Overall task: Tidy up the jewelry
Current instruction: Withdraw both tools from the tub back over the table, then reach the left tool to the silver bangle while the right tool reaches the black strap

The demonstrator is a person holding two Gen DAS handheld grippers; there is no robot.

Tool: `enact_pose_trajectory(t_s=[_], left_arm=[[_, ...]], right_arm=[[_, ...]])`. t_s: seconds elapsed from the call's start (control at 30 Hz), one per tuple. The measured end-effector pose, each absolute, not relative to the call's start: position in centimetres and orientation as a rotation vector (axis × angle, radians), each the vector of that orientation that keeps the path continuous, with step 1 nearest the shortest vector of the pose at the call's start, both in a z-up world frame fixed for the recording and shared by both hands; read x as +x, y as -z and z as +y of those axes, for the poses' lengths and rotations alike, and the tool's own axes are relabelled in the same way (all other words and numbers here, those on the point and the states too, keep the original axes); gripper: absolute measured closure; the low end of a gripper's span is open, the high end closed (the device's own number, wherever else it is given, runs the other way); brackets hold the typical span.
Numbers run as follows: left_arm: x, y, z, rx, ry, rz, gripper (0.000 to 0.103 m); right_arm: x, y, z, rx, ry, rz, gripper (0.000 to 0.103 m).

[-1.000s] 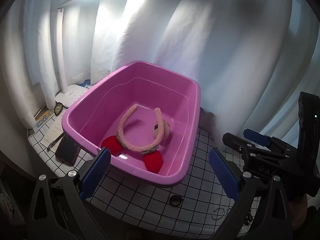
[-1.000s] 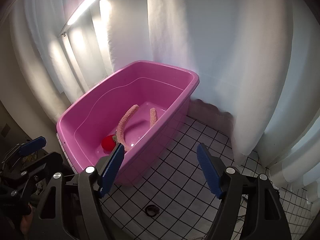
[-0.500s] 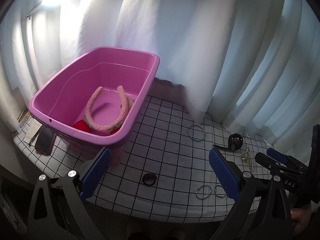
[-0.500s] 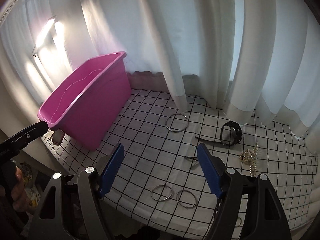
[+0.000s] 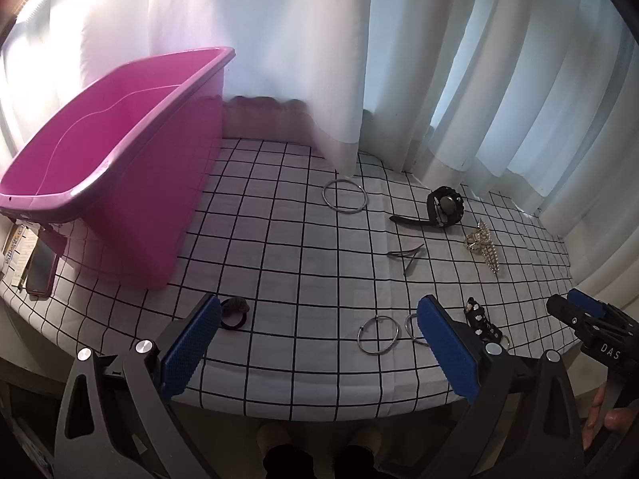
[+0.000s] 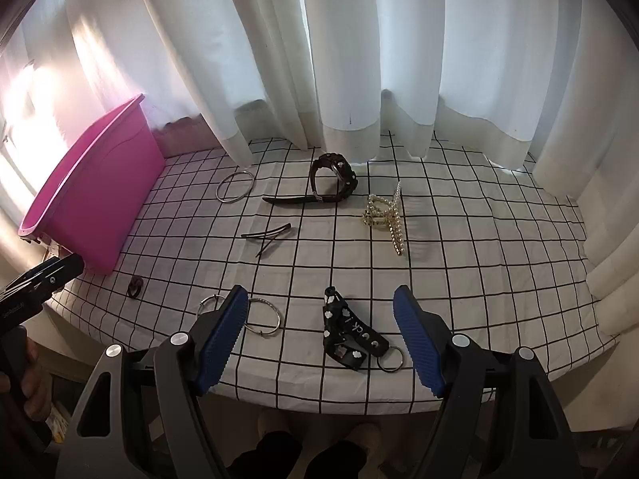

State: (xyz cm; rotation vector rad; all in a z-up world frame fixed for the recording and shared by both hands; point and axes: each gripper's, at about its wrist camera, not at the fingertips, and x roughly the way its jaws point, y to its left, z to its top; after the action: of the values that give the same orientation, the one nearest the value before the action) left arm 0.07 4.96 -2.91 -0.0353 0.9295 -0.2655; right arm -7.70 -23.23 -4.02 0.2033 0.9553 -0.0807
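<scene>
A pink tub (image 5: 131, 159) stands at the left of the checked table; it also shows in the right wrist view (image 6: 96, 203). Jewelry lies loose on the cloth: a large silver ring (image 5: 344, 195), a black watch (image 6: 333, 179), a pearl hair claw (image 6: 385, 215), black hairpins (image 6: 267, 237), two hoop rings (image 6: 261, 315), a black strap keychain (image 6: 351, 335) and a dark hair tie (image 5: 235, 311). My left gripper (image 5: 319, 343) is open and empty above the front edge. My right gripper (image 6: 319, 339) is open and empty, with the keychain between its fingers.
White curtains (image 6: 359, 60) hang along the back of the table. A phone (image 5: 40, 267) and papers lie left of the tub. The table's front edge (image 5: 319, 411) is just before both grippers.
Both grippers have swung right, away from the tub. The headband inside the tub is out of sight, and the loose jewelry on the cloth has come into view.
</scene>
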Motion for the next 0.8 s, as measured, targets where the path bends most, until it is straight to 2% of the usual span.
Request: enact_pose_trajectory(t_s=[0.8], left_arm=[[0.9,13.4,-0.4,0.078,0.251,1.040,0.006]], right_arm=[[-5.8,15.0,-24.6,0.144,0.056,1.099,0.031]])
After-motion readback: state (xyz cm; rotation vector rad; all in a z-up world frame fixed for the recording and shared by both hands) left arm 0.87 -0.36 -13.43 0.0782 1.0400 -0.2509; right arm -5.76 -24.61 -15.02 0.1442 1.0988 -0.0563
